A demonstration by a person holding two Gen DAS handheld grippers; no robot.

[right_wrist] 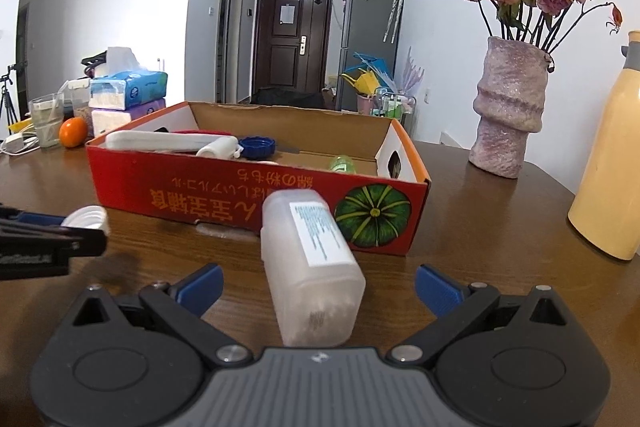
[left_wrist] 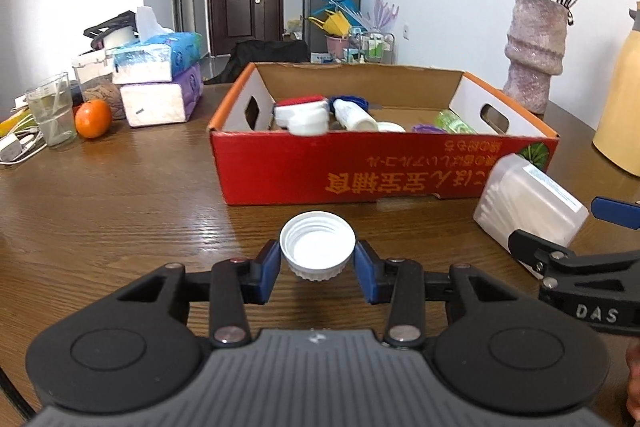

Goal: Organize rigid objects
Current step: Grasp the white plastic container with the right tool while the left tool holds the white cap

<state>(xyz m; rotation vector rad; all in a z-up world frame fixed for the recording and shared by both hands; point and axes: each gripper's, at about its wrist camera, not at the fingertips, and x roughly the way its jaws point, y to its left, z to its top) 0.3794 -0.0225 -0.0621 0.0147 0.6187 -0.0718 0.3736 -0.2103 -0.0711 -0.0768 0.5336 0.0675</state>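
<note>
My left gripper [left_wrist: 317,273] is shut on a white screw cap [left_wrist: 317,250], open side up, just above the wooden table in front of a red cardboard box [left_wrist: 360,171]. The box holds several bottles, caps and containers. My right gripper [right_wrist: 319,285] is open, its blue fingers on either side of a translucent white plastic container [right_wrist: 312,267] that lies on the table, apart from it. That container also shows in the left wrist view [left_wrist: 528,203], and the cap shows in the right wrist view [right_wrist: 86,217].
A pink vase [right_wrist: 508,111] with dried roses and a yellow flask [right_wrist: 612,163] stand right of the box. At the left are tissue packs [left_wrist: 160,83], an orange [left_wrist: 93,119], a glass [left_wrist: 52,115] and cables [left_wrist: 20,147].
</note>
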